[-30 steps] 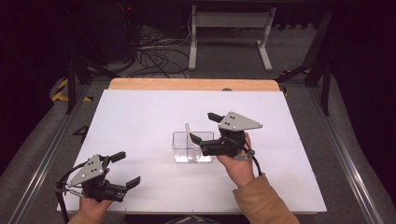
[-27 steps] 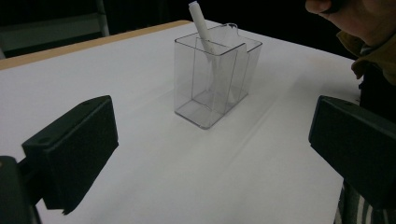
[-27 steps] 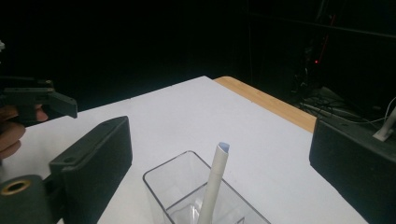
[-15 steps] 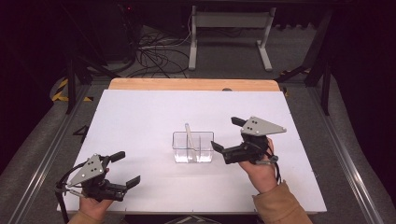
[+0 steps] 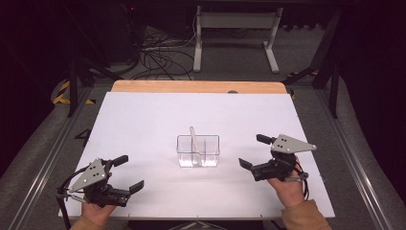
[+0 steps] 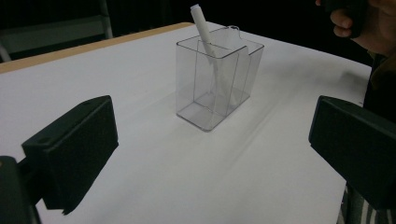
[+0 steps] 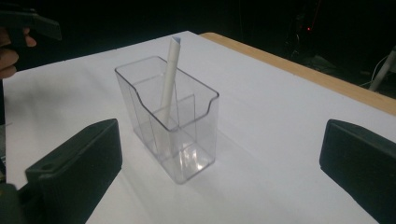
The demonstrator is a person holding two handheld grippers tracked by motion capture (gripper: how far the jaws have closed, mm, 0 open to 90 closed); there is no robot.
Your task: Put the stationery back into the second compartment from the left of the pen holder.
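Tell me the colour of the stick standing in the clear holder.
White stick; the right gripper view shows it best.

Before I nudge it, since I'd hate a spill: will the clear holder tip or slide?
The holder looks like thin clear plastic, so probably light; on the smooth white table it would likely slide. It stands tall on a narrow base, so a high push may tip it. The white stick leans loosely inside and could shift.
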